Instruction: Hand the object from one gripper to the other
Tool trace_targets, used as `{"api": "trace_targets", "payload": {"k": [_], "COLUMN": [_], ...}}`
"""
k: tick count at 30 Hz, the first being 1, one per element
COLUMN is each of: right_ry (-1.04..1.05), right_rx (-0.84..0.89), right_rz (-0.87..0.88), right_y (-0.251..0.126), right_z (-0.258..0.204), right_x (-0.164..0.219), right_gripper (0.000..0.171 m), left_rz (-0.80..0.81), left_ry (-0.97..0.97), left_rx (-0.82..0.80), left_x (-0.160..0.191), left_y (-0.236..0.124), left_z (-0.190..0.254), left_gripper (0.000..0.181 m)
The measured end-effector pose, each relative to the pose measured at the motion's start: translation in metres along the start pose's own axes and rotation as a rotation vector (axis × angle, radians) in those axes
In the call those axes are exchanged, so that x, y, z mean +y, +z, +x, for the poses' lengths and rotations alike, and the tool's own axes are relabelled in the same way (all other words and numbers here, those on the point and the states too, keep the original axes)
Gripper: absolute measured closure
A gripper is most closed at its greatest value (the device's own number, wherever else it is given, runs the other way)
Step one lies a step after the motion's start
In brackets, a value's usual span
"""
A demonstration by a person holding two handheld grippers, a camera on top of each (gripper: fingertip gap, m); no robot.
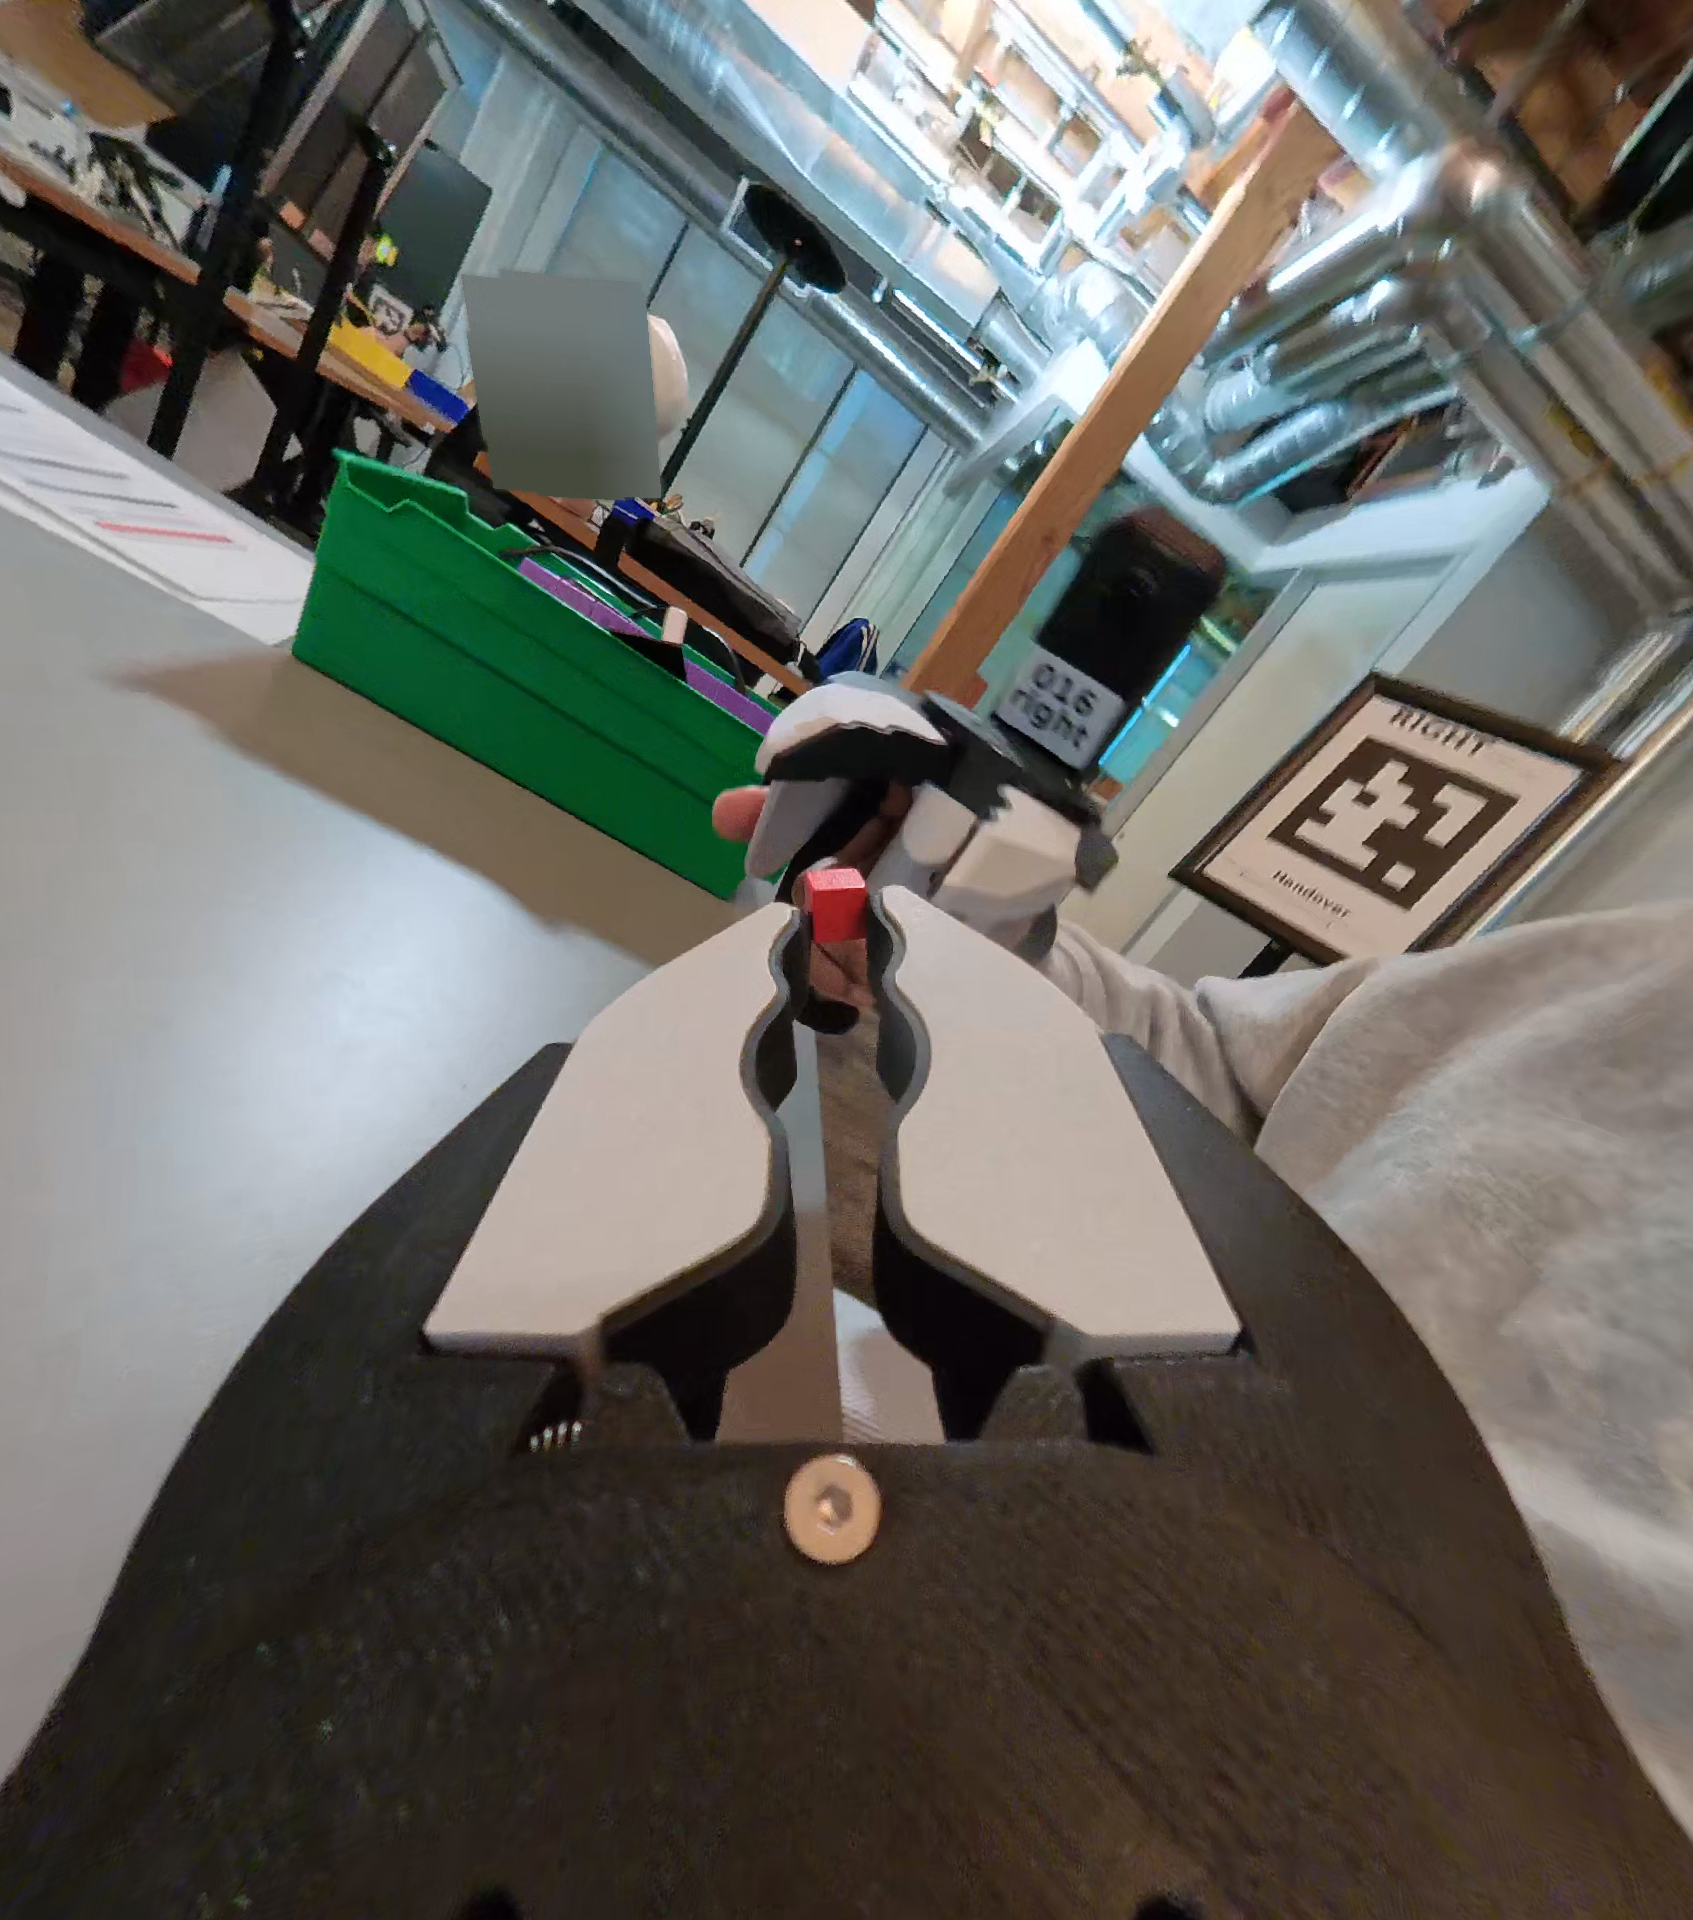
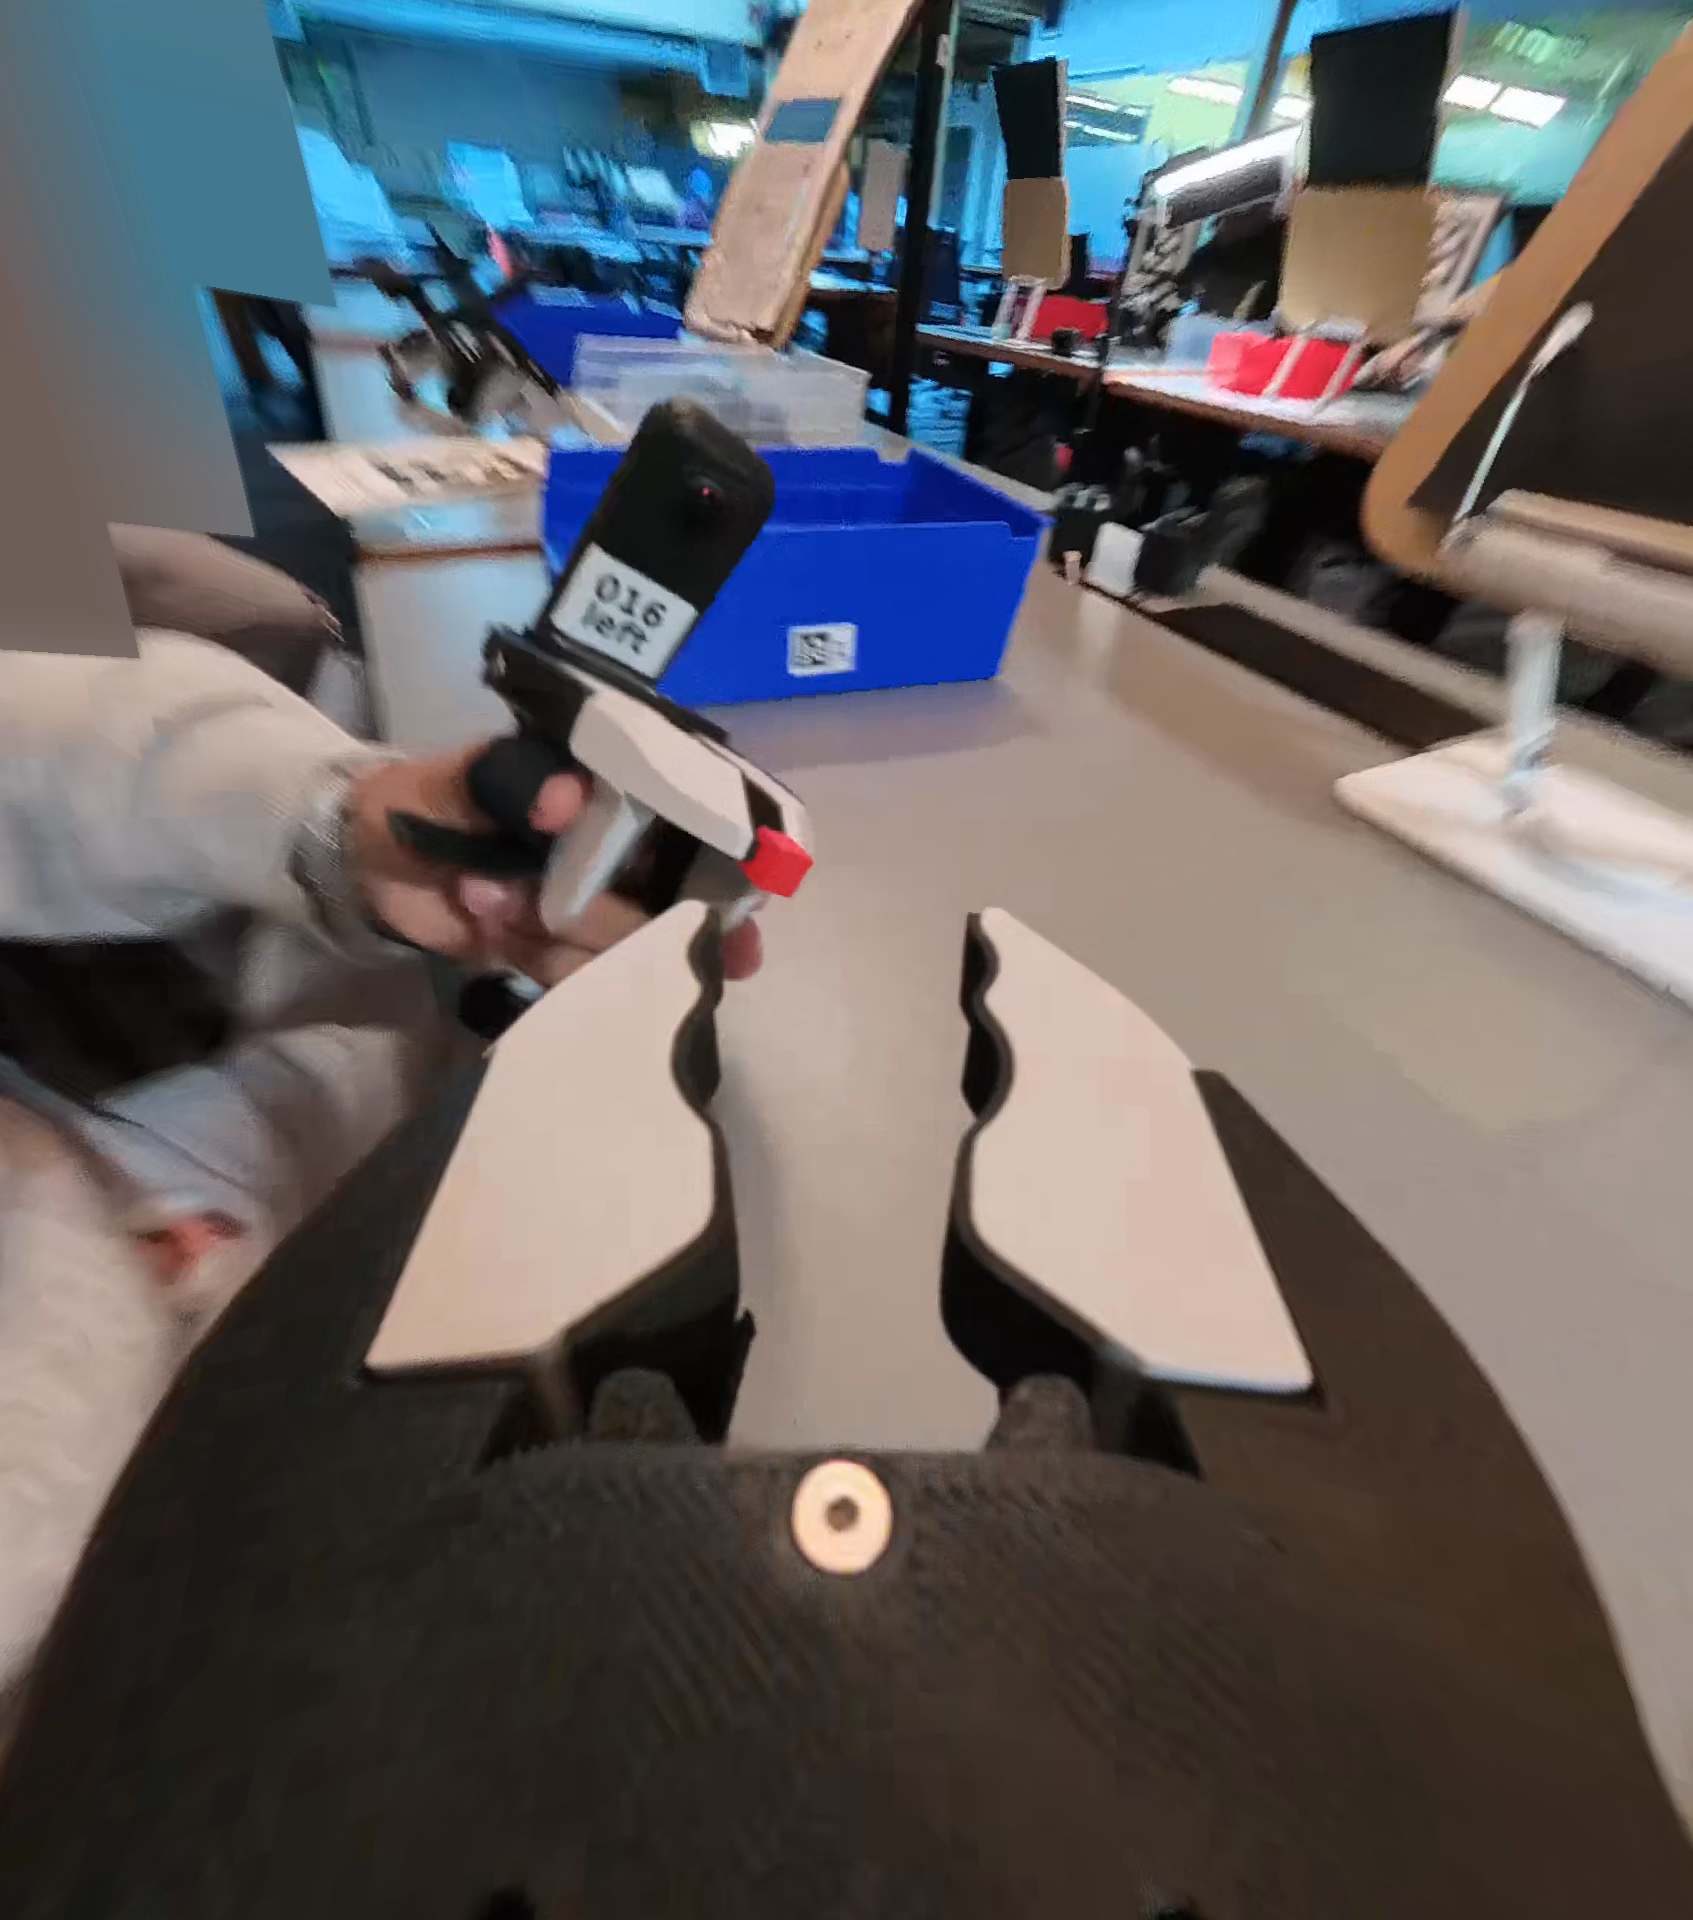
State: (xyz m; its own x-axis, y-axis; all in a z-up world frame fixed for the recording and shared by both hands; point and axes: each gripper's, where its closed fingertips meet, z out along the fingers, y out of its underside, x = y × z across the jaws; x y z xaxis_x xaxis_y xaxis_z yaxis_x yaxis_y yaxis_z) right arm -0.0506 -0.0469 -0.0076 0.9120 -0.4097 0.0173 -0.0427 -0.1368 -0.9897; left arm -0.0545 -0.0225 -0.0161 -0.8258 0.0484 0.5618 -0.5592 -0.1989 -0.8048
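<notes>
**Red cube pinched at the left tool's tips, right tool wide and waiting**

The left tool (image 1: 837,920) is narrowed onto a small red cube (image 1: 834,904), gripped at the very ends of its two fingers, with most of the cube standing proud beyond them. The right tool (image 2: 837,925) is spread wide and holds nothing; bare table (image 2: 1185,935) shows between its fingers.

In the right wrist view the cube (image 2: 777,860) sits just beyond the right tool's left fingertip, slightly far and left of the gap's centre line, lifted off the table. The left tool (image 2: 764,868) enters from the left, angled across the right tool's line, so the exposed faces of the cube look reachable. A cube has no long axis to align with; what seems to matter is a small shift left and forward so the open fingers straddle it.

Farther out stand a blue bin (image 2: 821,561) and, in the left wrist view, a green bin (image 1: 509,665).
</notes>
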Motion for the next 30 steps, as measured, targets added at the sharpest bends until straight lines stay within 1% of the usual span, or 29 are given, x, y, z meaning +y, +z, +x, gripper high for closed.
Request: {"api": "trace_targets", "payload": {"k": [3, 6, 9, 13, 15, 19, 27, 30], "right_ry": [0.247, 0.334, 0.330, 0.301, 0.291, 0.279, 0.277, 0.313], "right_rx": [-0.151, -0.263, -0.323, -0.359, -0.373, -0.379, -0.367, -0.359], "right_rz": [0.062, 0.088, 0.080, 0.063, 0.064, 0.063, 0.058, 0.071], "right_y": [-0.002, -0.003, -0.001, 0.001, 0.001, 0.000, 0.000, -0.002], "right_z": [-0.008, -0.018, -0.030, -0.041, -0.045, -0.047, -0.045, -0.040], "right_x": [-0.006, -0.008, -0.007, -0.007, -0.009, -0.009, -0.010, -0.012], "right_gripper": [0.135, 0.142, 0.145, 0.150, 0.157, 0.161, 0.161, 0.161], "left_rz": [-0.019, -0.018, -0.026, -0.047, -0.058, -0.060, -0.052, -0.046], "left_ry": [0.095, 0.131, 0.136, 0.148, 0.162, 0.164, 0.161, 0.137], "left_rx": [0.024, 0.072, 0.134, 0.187, 0.188, 0.190, 0.177, 0.165], "left_x": [0.002, 0.002, 0.005, 0.010, 0.012, 0.012, 0.012, 0.011], "left_y": [0.003, 0.005, 0.007, 0.009, 0.011, 0.011, 0.013, 0.013], "left_z": [0.010, 0.021, 0.032, 0.042, 0.044, 0.045, 0.044, 0.041], "left_gripper": [0.172, 0.172, 0.172, 0.172, 0.172, 0.172, 0.172, 0.163]}}
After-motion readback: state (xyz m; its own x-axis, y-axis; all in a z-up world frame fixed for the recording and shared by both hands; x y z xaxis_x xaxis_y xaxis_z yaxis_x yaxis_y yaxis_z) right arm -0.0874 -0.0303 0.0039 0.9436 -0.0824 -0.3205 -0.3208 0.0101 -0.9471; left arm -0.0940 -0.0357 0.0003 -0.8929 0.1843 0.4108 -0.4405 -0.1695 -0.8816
